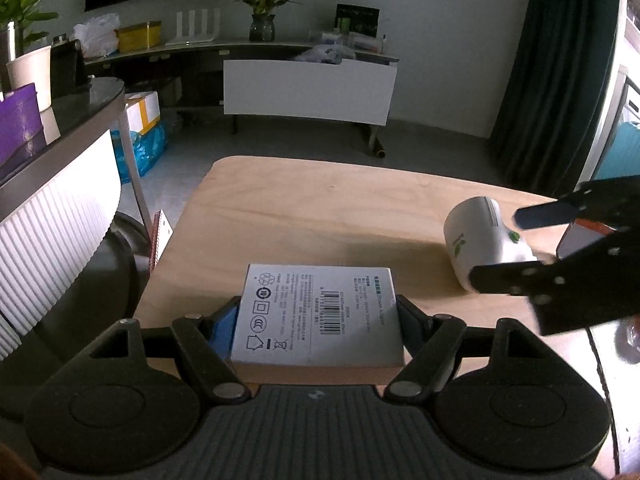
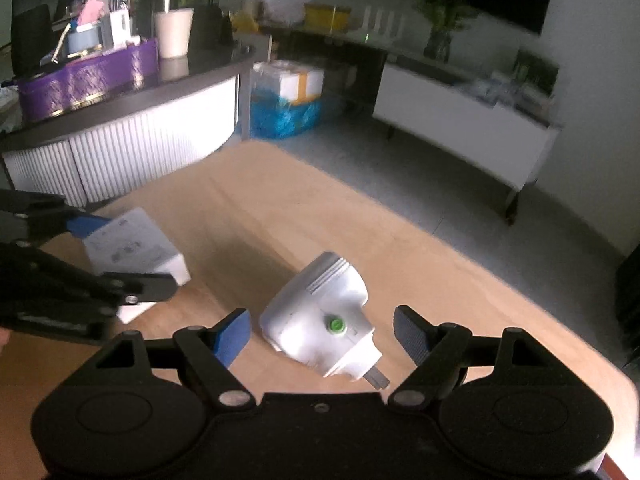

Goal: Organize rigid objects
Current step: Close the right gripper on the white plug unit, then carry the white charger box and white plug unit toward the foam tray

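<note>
A white flat box (image 1: pixel 320 312) with a barcode label lies near the front edge of the wooden table (image 1: pixel 300 208). My left gripper (image 1: pixel 316 304) is shut on it, one pad pressing each long side. To its right a white plastic device (image 1: pixel 476 240) with a green button lies on its side. In the right wrist view this device (image 2: pixel 320 312) sits between the fingers of my right gripper (image 2: pixel 320 316), which stands open with gaps on both sides. The box (image 2: pixel 132 248) and left gripper (image 2: pixel 136 250) show at that view's left. The right gripper (image 1: pixel 498 248) reaches in from the right in the left wrist view.
A spiral notebook (image 1: pixel 160 236) leans at the table's left edge. A curved ribbed counter (image 2: pixel 120 140) with a purple box (image 2: pixel 88 76) stands to the left. Blue bags and cartons (image 2: pixel 288 108) lie on the floor, with a white cabinet (image 1: pixel 308 88) beyond.
</note>
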Demonstrator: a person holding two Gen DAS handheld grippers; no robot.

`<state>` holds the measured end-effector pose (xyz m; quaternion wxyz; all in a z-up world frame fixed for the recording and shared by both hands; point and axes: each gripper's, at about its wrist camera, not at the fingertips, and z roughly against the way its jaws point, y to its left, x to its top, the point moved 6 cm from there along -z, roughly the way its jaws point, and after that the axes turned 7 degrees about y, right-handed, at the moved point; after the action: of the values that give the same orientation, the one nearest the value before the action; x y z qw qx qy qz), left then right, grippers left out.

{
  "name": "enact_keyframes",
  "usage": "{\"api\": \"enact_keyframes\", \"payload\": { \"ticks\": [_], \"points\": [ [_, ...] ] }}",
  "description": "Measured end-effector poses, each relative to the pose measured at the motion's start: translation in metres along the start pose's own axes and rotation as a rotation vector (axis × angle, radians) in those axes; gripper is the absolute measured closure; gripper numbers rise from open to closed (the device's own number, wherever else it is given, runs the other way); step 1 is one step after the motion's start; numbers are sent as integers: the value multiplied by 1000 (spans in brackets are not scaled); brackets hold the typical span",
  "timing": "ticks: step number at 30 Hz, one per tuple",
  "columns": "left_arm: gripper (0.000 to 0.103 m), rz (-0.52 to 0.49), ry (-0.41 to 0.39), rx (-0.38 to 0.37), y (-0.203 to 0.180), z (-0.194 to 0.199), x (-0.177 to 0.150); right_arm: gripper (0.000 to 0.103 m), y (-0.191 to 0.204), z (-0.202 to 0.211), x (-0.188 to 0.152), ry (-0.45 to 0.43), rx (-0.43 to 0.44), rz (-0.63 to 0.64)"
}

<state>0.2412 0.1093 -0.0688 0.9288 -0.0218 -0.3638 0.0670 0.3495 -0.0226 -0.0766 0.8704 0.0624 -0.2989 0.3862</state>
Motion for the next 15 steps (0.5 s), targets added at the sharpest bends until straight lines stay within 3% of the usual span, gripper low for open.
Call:
{"api": "enact_keyframes", "payload": {
  "ticks": [4, 5, 6, 15],
  "points": [
    [24, 19, -1, -10, 3, 0, -1, 11, 0, -17, -2, 22, 13, -15],
    [24, 22, 0, -9, 3, -1, -2, 21, 1, -17, -3, 18, 31, -40],
    [24, 25, 0, -9, 3, -1, -3, 23, 1, -16, -4, 18, 44, -73],
    [24, 43, -26, -8, 3, 15, -5, 23, 12, 27, -25, -29, 21, -289]
  ]
}}
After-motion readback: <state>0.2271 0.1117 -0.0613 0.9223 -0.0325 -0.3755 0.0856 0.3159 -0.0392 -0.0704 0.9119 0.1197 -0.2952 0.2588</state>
